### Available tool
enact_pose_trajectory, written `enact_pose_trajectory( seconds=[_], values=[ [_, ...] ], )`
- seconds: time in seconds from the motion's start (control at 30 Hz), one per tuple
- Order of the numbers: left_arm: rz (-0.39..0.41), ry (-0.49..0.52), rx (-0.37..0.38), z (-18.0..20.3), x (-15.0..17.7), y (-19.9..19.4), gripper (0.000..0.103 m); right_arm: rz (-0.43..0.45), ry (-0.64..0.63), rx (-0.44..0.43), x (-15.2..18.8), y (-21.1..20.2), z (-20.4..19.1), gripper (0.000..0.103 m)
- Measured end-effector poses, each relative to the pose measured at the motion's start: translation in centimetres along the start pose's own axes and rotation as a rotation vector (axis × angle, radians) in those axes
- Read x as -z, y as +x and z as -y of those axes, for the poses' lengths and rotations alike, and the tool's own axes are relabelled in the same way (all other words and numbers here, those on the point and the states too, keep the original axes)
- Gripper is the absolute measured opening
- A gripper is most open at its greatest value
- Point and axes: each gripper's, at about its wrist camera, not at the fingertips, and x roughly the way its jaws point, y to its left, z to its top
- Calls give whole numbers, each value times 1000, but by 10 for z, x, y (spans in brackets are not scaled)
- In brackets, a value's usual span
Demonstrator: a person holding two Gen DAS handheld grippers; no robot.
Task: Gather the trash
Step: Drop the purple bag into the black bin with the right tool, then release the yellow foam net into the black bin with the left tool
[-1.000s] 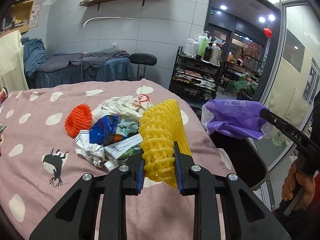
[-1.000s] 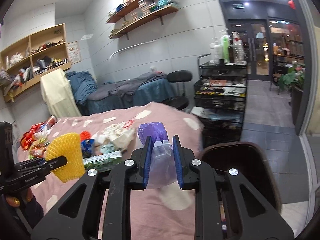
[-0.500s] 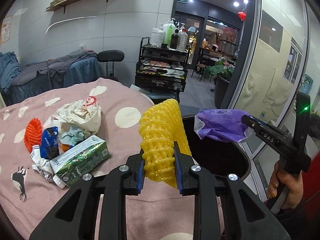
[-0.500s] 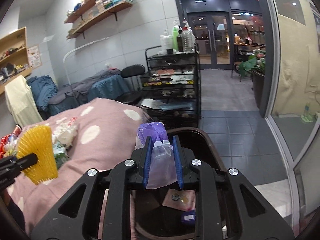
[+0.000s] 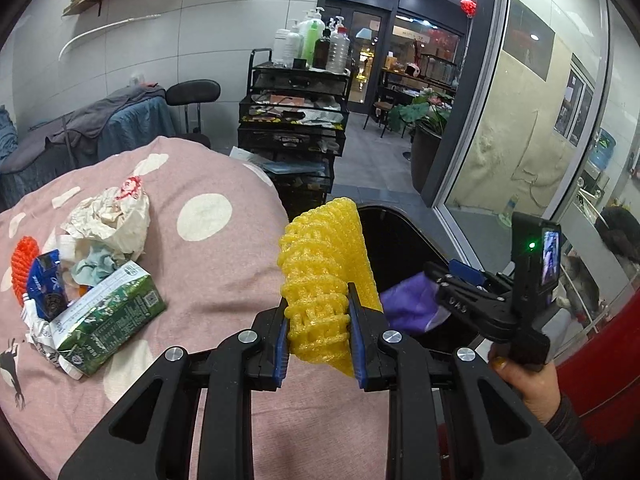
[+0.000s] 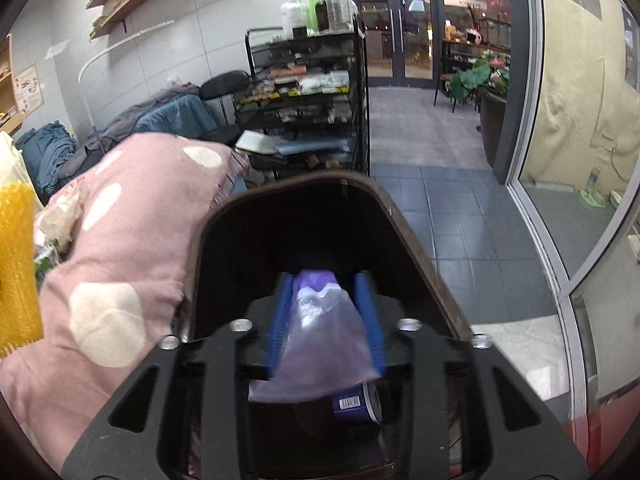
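Observation:
My left gripper (image 5: 319,300) is shut on a yellow foam net (image 5: 324,256), held upright over the pink spotted cover (image 5: 208,280) beside the dark trash bin (image 5: 404,210). My right gripper (image 6: 324,284) hangs over the bin's mouth (image 6: 304,180). Its jaws are opening, and a purple plastic bag (image 6: 320,332) sits loose between the blue pads, which no longer press it. The left wrist view shows that bag (image 5: 408,304) at the right gripper's (image 5: 436,280) tips. A green carton (image 5: 108,320), crumpled paper (image 5: 112,216), an orange net (image 5: 24,264) and a blue wrapper (image 5: 46,284) lie piled on the cover.
A blue barcoded item (image 6: 354,402) lies inside the bin. A black wire rack (image 5: 292,120) with bottles stands behind the bin. A glass wall (image 5: 520,140) runs along the right. A person's hand (image 5: 528,384) grips the right tool's handle.
Both grippers swung right, away from the trash pile, toward the bin. The right one dropped to the bin's mouth and its jaws spread off the purple bag. The left still clamps the yellow net.

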Motion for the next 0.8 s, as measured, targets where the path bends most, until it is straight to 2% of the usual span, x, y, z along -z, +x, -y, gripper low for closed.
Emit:
enact_pose_trajectory(
  seconds=[0.03,0.07,0.2,0.27,0.43,0.63,0.8],
  values=[
    [-6,1,3,2,0,3,25,1,15,-6,2,0,3,68],
    [-12,5,2,3,0,6,25,5,23,-6,5,0,3,77],
    [-31,16,7,9,0,14,25,19,45,-6,7,-5,7,80],
    [-39,25,14,14,-2,17,25,36,64,-7,6,-10,10,86],
    [-60,53,33,28,-7,28,25,69,117,6,1,-21,23,93],
    [-115,80,67,44,-15,52,25,102,178,52,-6,-31,45,96],
    [-145,114,62,58,-21,70,25,103,227,65,-9,-35,61,96]
  ],
)
